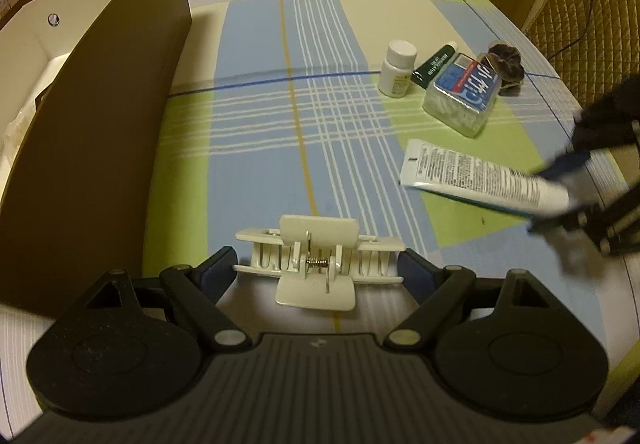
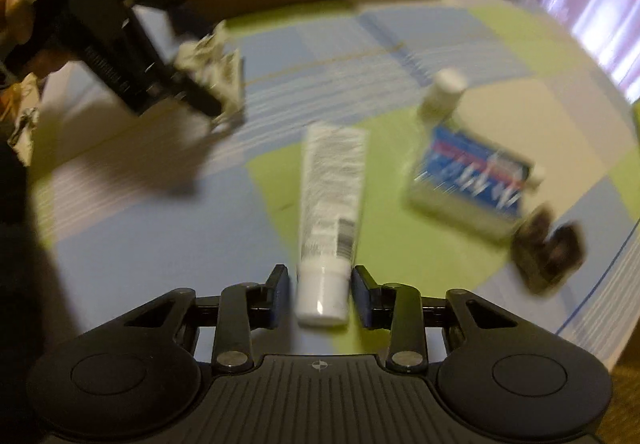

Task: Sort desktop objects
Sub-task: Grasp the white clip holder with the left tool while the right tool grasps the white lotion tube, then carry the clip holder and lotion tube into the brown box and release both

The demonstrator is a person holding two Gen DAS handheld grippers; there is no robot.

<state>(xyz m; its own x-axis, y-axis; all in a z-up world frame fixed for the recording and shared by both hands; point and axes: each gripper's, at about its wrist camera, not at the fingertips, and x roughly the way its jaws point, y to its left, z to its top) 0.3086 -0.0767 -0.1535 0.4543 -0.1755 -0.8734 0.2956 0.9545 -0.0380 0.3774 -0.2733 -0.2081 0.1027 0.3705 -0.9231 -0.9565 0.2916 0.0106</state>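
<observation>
While my left gripper (image 1: 318,270) grips the white hair clip (image 1: 318,264), both grippers hold something.
My right gripper (image 2: 320,296) pinches the white tube (image 2: 330,204) over the checked table (image 1: 260,124).

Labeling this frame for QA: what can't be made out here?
- Brown box contents: left wrist view, its near wall hides them.
- Dark green tube: left wrist view, mostly behind the swab box.
- White tube print: right wrist view, motion blur.
- Right gripper: contact with the tube's cap unclear.
</observation>
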